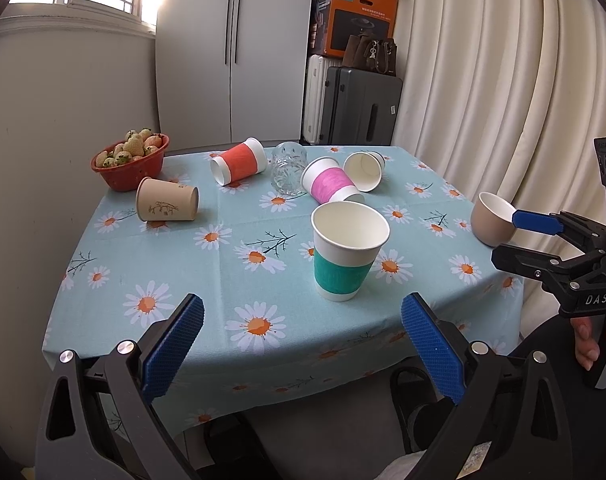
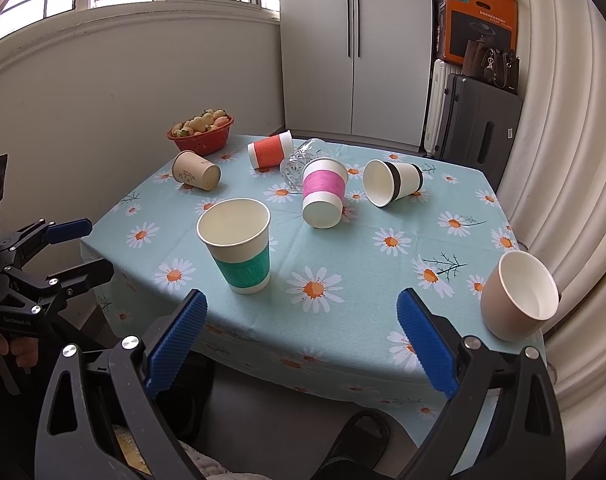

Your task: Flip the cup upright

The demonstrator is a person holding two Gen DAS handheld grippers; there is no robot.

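Where daisy cloth (image 1: 207, 264) puckers, smooth tapered cup (image 1: 349, 250).

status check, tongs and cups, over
Left tongs open, empty. Right tongs open, empty. Green cup upright; pink cup, orange cup, tan cup, glass on their sides. Beige cup tilted at table edge.

A red strawberry bowl (image 1: 123, 178) sits on the daisy tablecloth (image 1: 207, 280); 2 suitcases (image 1: 359, 108) behind.

Home: floral tablecloth (image 1: 207, 264), suitcases (image 1: 359, 106)
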